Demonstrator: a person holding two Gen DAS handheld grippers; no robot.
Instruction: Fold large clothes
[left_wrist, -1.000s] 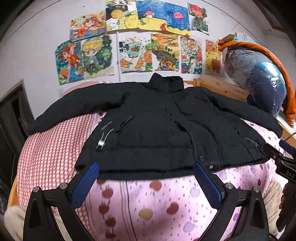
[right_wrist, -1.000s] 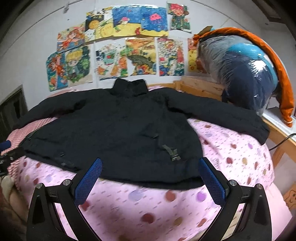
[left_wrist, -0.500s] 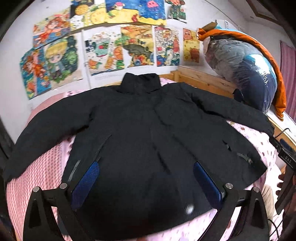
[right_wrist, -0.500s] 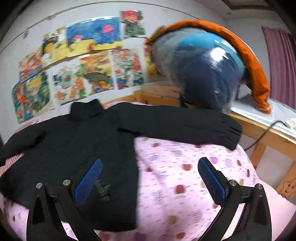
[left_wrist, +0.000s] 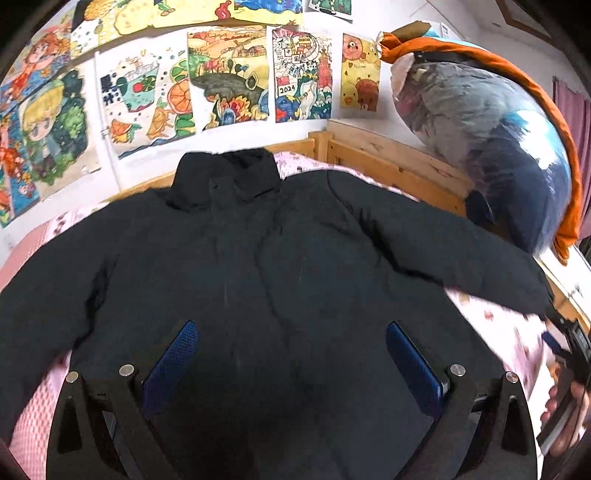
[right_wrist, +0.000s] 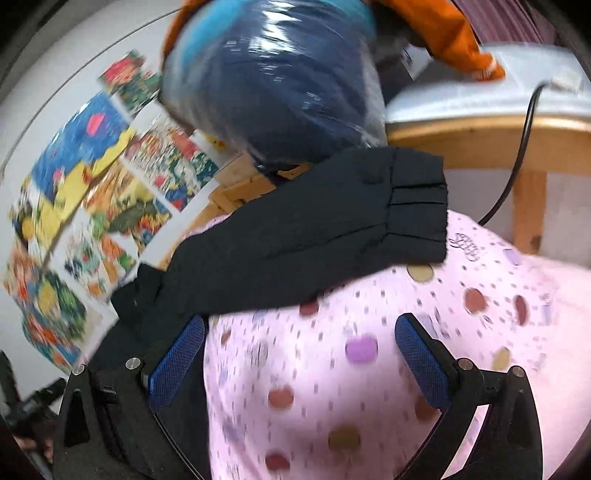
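A large black padded jacket (left_wrist: 280, 280) lies flat on the bed, collar toward the wall and both sleeves spread out. My left gripper (left_wrist: 291, 354) hovers open over the jacket's lower body, nothing between its blue pads. In the right wrist view the jacket's right sleeve (right_wrist: 314, 229) stretches across the pink sheet, its gathered cuff (right_wrist: 417, 210) near the bed's corner. My right gripper (right_wrist: 299, 350) is open above the sheet just below that sleeve, empty. The other gripper and a hand (left_wrist: 565, 387) show at the right edge of the left wrist view.
The bed has a pink spotted sheet (right_wrist: 369, 387) and a wooden frame (left_wrist: 388, 162). A big plastic-wrapped bundle with an orange cover (left_wrist: 498, 122) stands at the bed's far right corner. Drawings (left_wrist: 221, 74) cover the wall. A black cable (right_wrist: 517, 158) hangs by a wooden shelf.
Both grippers moved forward over the bed. The left one now sits above the jacket's body instead of its hem. The right one swung right toward the right sleeve and cuff.
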